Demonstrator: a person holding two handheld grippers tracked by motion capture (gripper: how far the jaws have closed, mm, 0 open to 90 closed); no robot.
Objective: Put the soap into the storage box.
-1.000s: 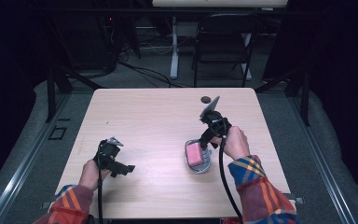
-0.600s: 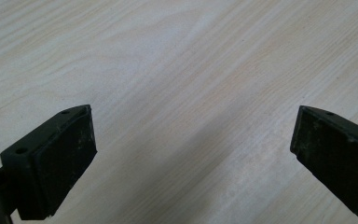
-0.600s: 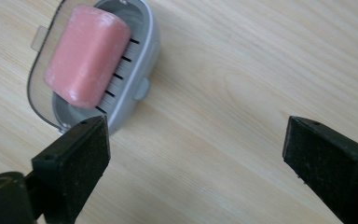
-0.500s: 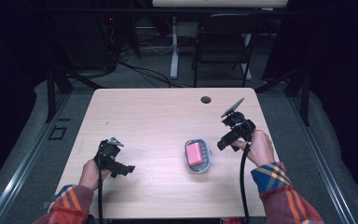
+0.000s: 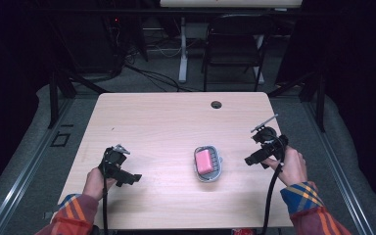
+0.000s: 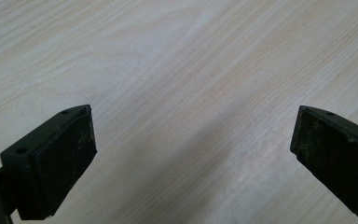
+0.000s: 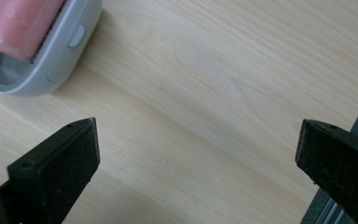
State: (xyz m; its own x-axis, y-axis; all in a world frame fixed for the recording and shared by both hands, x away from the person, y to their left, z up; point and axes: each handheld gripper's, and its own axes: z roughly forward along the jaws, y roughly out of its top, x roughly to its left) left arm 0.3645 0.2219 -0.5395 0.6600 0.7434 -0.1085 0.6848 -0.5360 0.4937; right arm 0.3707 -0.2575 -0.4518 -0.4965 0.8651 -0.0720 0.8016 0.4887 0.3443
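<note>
Light wood table (image 5: 166, 122), bare grain, small dark grommet hole (image 5: 216, 104) near its far edge; grey floor around the table, a dark chair (image 5: 235, 46) and loose cables (image 5: 152, 76) beyond the far edge, room dim. Grey soap dish (image 5: 208, 164) sits on the table right of centre, pink soap bar (image 5: 204, 160) lying inside it. Versus a second ago: right gripper (image 5: 254, 159) was right over the dish, now it is pulled off to the right of the dish, near the table's right edge; its jaws have just been opening and stand spread wide, nothing between them. Dish and soap are in the same spot, soap left in the dish. Left gripper (image 5: 129, 178) hasn't shifted, well left of the dish near the table's front edge, jaws spread wide over bare wood, nothing held. In the right gripper view the dish (image 7: 51, 65) with the soap (image 7: 16, 21) sits up-left, beyond the left jaw, apart from both pads; plain tabletop (image 7: 205, 93) between the jaws, table's edge under the right jaw. Left gripper view: bare wood (image 6: 191, 93) between the jaws.
</note>
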